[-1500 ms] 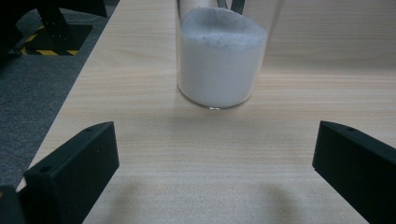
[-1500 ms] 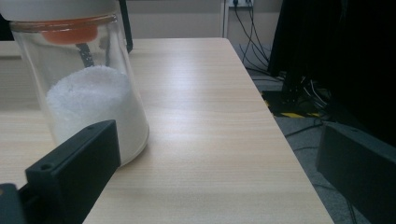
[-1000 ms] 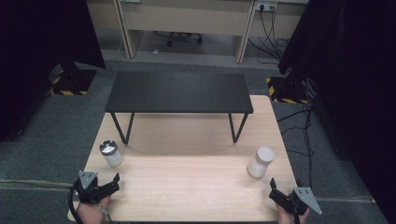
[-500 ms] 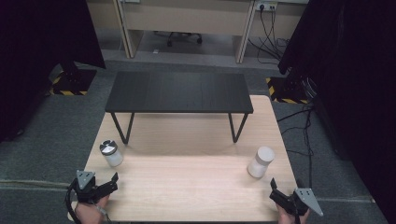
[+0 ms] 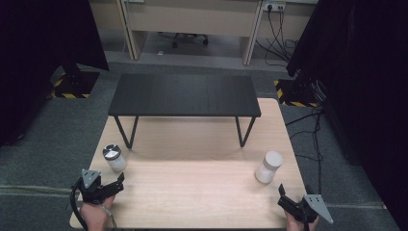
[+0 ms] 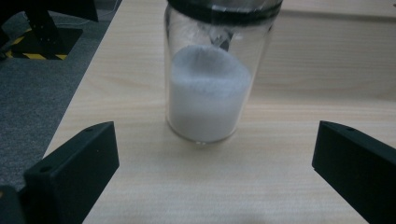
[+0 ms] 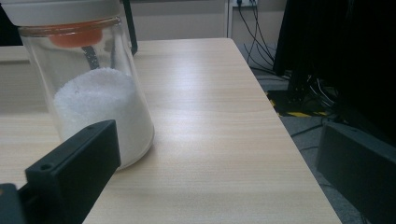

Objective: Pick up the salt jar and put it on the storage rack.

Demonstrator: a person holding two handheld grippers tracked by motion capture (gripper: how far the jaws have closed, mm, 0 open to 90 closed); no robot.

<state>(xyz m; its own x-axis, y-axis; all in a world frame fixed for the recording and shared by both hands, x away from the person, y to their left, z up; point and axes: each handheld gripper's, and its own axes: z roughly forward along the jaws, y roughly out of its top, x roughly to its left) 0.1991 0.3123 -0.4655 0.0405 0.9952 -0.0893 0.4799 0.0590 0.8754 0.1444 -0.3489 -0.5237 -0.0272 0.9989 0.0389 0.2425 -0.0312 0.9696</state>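
A glass jar with a metal lid (image 5: 114,158) stands on the left of the light wooden table (image 5: 192,192); it is half full of white powder (image 6: 208,100). My left gripper (image 5: 118,181) sits just in front of it, open, jaws apart on either side with nothing between. A second jar with a white lid (image 5: 267,167) stands at the right, also holding white powder (image 7: 100,109). My right gripper (image 5: 283,197) is near the front right corner, open, a little short of that jar and to its right.
A low black bench (image 5: 185,95) on thin metal legs stands across the far half of the table. Grey carpet surrounds the table, with cables (image 5: 312,125) on the floor at the right. The table's right edge (image 7: 299,154) runs close beside the right gripper.
The left gripper has shifted slightly forward toward the metal-lidded jar. The right gripper and both jars are where they were.
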